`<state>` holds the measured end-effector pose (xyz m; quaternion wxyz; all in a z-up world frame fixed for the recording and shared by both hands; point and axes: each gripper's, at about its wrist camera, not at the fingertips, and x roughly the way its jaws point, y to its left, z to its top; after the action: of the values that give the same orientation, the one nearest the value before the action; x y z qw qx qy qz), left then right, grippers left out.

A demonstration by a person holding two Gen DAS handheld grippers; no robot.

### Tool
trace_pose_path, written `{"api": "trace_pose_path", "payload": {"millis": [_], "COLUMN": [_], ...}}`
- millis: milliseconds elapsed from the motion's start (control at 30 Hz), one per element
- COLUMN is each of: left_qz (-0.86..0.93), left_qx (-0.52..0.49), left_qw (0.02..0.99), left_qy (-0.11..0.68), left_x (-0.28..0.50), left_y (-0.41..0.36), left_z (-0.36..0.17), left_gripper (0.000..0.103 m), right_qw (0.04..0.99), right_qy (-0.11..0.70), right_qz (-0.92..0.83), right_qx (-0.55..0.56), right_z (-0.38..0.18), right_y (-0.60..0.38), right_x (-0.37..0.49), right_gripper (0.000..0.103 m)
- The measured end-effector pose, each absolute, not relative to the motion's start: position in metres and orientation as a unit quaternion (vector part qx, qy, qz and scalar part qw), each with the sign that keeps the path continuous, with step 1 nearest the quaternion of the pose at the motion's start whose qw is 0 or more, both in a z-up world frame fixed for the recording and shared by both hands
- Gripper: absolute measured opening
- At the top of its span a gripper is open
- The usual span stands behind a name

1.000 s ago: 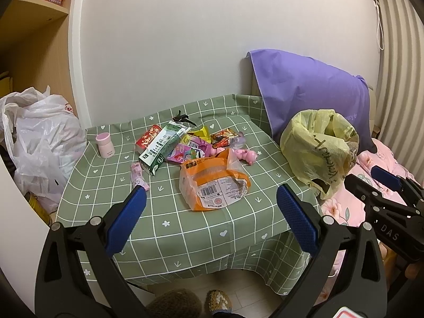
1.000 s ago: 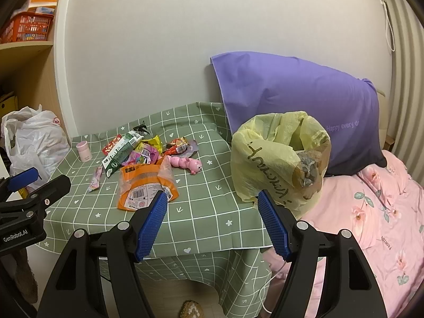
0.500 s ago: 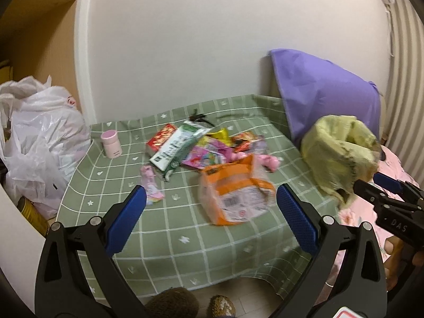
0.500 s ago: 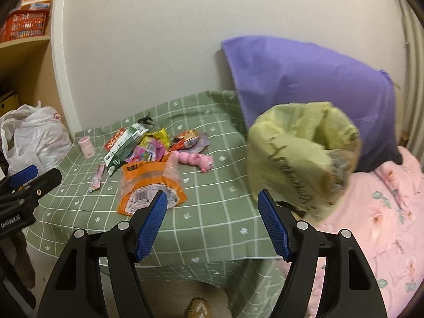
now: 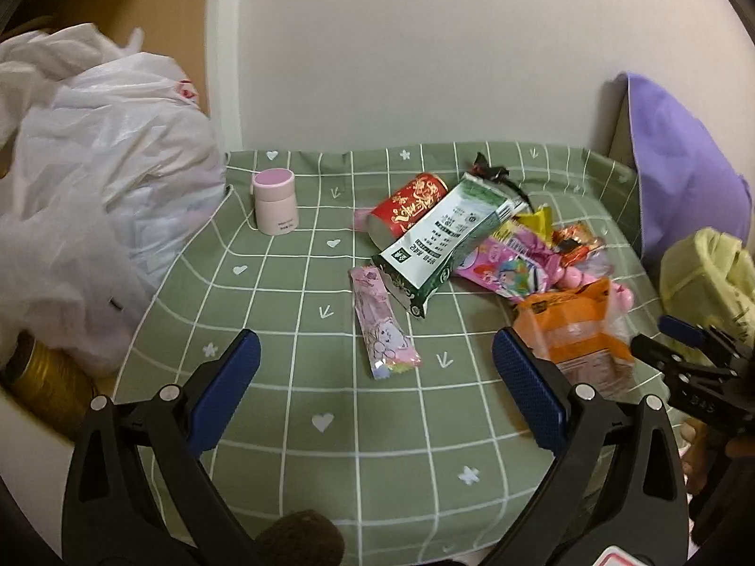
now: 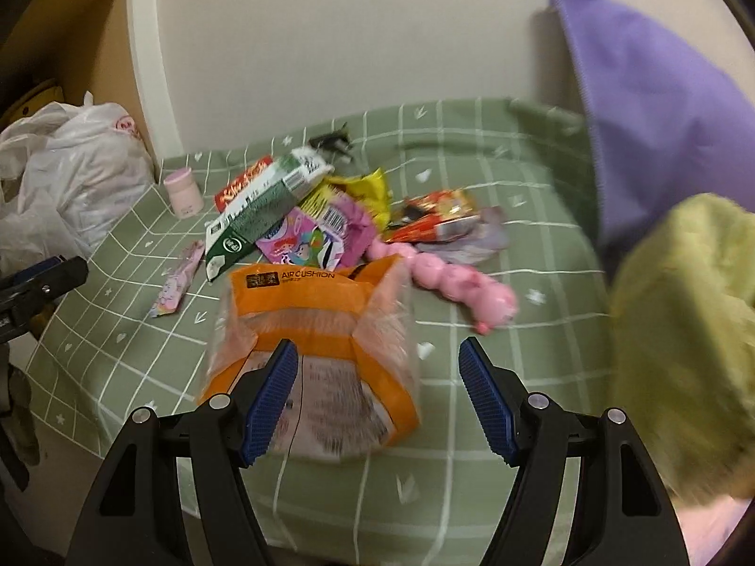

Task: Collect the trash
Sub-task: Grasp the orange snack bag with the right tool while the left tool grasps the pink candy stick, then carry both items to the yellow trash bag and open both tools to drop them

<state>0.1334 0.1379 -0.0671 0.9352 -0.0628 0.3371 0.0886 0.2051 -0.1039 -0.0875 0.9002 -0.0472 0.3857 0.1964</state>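
Wrappers lie in a heap on the green checked tablecloth (image 5: 302, 311): a green-white carton (image 5: 443, 240), a red packet (image 5: 410, 203), a pink wrapper (image 5: 382, 325), a pink cartoon packet (image 6: 316, 236) and an orange bag (image 6: 321, 353). My left gripper (image 5: 377, 391) is open and empty, just in front of the pink wrapper. My right gripper (image 6: 377, 401) is open, with its left fingertip over the orange bag. The yellow trash bag (image 6: 684, 339) sits at the right.
A pink jar (image 5: 274, 203) stands at the table's back left. A pink toy caterpillar (image 6: 453, 283) lies behind the orange bag. A white plastic bag (image 5: 89, 179) bulges at the left. A purple pillow (image 6: 660, 104) leans on the wall at the right.
Both grippers have moved forward and down toward the table. The left one swung left onto the pink wrapper, the right one closed in on the orange bag. Both stayed open.
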Motion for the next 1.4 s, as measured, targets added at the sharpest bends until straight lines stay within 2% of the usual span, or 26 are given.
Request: {"api": "trace_pose_path", "payload": {"millis": [67, 200, 267, 333, 400, 667, 767, 1067, 1167, 1200, 1233, 1300, 1400], "left_qz": [0.085, 0.072, 0.051, 0.036, 0.037, 0.027, 0.034, 0.046, 0.060, 0.057, 0.047, 0.044, 0.047], "left_qx": [-0.057, -0.065, -0.078, -0.069, -0.081, -0.106, -0.111, -0.118, -0.114, -0.115, -0.126, -0.141, -0.130], "left_qw": [0.929, 0.919, 0.914, 0.915, 0.918, 0.903, 0.894, 0.867, 0.865, 0.866, 0.866, 0.876, 0.899], "left_qy": [0.355, 0.382, 0.395, 0.396, 0.387, 0.415, 0.432, 0.482, 0.486, 0.483, 0.482, 0.460, 0.416], "left_x": [0.145, 0.166, 0.174, 0.177, 0.175, 0.210, 0.230, 0.235, 0.233, 0.232, 0.231, 0.228, 0.225], "left_y": [0.139, 0.146, 0.150, 0.152, 0.157, 0.160, 0.167, 0.171, 0.168, 0.169, 0.172, 0.178, 0.181], "left_z": [-0.073, -0.087, -0.091, -0.090, -0.088, -0.103, -0.110, -0.134, -0.142, -0.142, -0.141, -0.129, -0.101], "left_gripper": [0.094, 0.094, 0.094, 0.093, 0.092, 0.075, 0.064, 0.053, 0.037, 0.022, 0.018, 0.014, 0.014], "right_qw": [0.896, 0.882, 0.873, 0.860, 0.853, 0.891, 0.903, 0.909, 0.910, 0.911, 0.912, 0.915, 0.920], "right_qy": [0.393, 0.421, 0.435, 0.449, 0.455, 0.394, 0.380, 0.388, 0.387, 0.384, 0.381, 0.374, 0.361], "right_qz": [0.202, 0.211, 0.222, 0.241, 0.253, 0.225, 0.201, 0.151, 0.145, 0.145, 0.144, 0.146, 0.145], "right_qx": [-0.041, -0.013, -0.003, 0.011, 0.026, -0.007, -0.020, 0.026, 0.041, 0.041, 0.038, 0.033, 0.036], "right_z": [-0.099, -0.118, -0.124, -0.125, -0.118, -0.052, -0.040, -0.025, -0.021, -0.019, -0.017, -0.012, -0.005], "right_y": [-0.101, -0.099, -0.098, -0.096, -0.099, -0.113, -0.123, -0.155, -0.159, -0.158, -0.157, -0.157, -0.161], "right_x": [0.221, 0.249, 0.258, 0.263, 0.268, 0.271, 0.270, 0.274, 0.277, 0.277, 0.277, 0.277, 0.277], "right_gripper": [0.066, 0.056, 0.047, 0.027, 0.023, 0.022, 0.022, 0.022, 0.022, 0.022, 0.022, 0.022, 0.022]}}
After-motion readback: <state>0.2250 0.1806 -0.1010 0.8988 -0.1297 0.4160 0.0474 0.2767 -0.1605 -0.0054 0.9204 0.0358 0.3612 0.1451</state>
